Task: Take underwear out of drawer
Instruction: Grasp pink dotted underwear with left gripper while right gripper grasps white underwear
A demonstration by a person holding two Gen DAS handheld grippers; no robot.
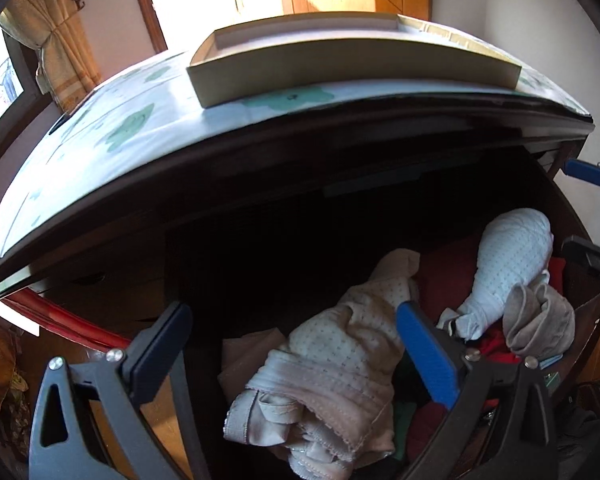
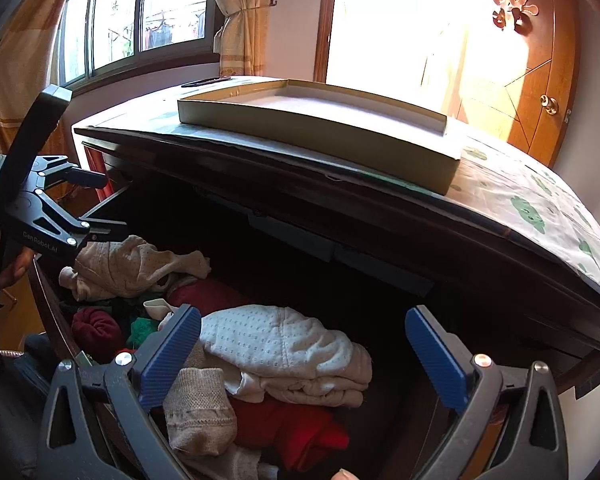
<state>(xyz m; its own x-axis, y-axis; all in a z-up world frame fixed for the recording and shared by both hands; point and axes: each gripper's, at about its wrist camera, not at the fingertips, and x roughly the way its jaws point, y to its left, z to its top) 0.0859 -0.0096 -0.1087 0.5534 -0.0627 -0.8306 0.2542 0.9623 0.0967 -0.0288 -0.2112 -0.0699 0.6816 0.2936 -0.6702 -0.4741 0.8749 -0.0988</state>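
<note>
**Both grippers spread over open drawer**

Left gripper [image 1: 296, 344] jaws wide apart, empty, above beige dotted underwear [image 1: 340, 364] lying in the drawer [image 2: 52, 312]. Right gripper [image 2: 304, 356] likewise spread, empty, over white dotted garment [image 2: 276, 340]. Cardboard tray [image 2: 320, 128] on dresser top.

Dark wood dresser [image 2: 380, 216]; top surface covered by pale cloth [image 1: 112, 120] with green motifs. Shallow cardboard tray [image 2: 320, 136] rests on cloth. Open drawer [image 2: 52, 300] below holds heaped garments [image 2: 284, 344].
</note>
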